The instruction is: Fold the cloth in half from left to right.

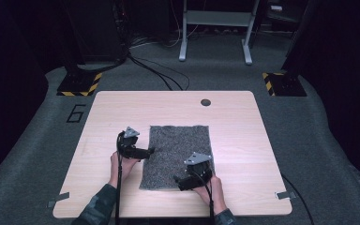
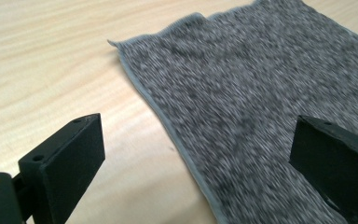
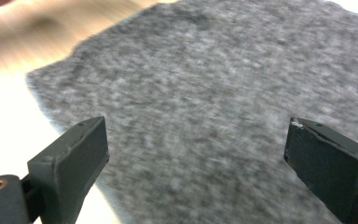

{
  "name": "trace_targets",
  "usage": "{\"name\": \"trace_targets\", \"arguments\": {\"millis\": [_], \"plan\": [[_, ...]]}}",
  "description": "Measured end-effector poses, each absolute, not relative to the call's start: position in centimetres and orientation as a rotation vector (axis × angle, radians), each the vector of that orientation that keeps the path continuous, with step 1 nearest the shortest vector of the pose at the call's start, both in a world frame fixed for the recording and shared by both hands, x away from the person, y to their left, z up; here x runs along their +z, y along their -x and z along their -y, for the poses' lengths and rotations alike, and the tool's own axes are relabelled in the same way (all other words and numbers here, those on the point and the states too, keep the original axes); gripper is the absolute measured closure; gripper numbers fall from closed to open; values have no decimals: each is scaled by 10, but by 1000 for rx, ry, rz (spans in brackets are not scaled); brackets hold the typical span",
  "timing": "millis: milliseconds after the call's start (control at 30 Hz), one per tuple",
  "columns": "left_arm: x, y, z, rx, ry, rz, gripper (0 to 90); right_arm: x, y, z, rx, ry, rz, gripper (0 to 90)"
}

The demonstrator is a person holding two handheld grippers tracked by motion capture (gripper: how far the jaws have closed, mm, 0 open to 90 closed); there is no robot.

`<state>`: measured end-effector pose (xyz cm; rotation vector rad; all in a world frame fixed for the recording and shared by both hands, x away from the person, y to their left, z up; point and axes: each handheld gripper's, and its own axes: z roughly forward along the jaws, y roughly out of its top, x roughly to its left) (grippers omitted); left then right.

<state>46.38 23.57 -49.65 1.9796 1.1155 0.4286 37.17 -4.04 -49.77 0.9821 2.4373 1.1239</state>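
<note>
A grey speckled cloth (image 1: pixel 178 150) lies flat on the wooden table (image 1: pixel 234 122), its near edge close to the table's front. My left gripper (image 1: pixel 149 151) hovers at the cloth's left edge, jaws pointing right across it. In the left gripper view the cloth (image 2: pixel 242 93) shows its hemmed edge and a corner between the wide-apart jaws of the left gripper (image 2: pixel 198 126), which hold nothing. My right gripper (image 1: pixel 177 180) is over the cloth's near right part, pointing left. In the right gripper view its jaws (image 3: pixel 196 126) stand open above the blurred cloth (image 3: pixel 205 93).
A dark round hole (image 1: pixel 206 102) sits in the table near its far edge. Tape strips mark the front corners (image 1: pixel 58 199). Beyond the table are a metal frame (image 1: pixel 215 28), floor cables and yellow-black striped stand bases (image 1: pixel 79 84).
</note>
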Motion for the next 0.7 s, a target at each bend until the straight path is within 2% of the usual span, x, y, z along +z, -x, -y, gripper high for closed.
{"name": "trace_targets", "arguments": {"millis": [300, 600, 700], "plan": [[-498, -487, -236, 413, -1974, -1138, 37, -495, -360, 8, 1136, -875, -2482, 65], [-503, -511, -236, 396, -1952, -1188, 89, -495, -350, -36, 1134, -796, -2523, 159], [-505, -519, -233, 389, -1959, -1201, 106, -497, -350, -48, 1152, -771, -2523, 217]]}}
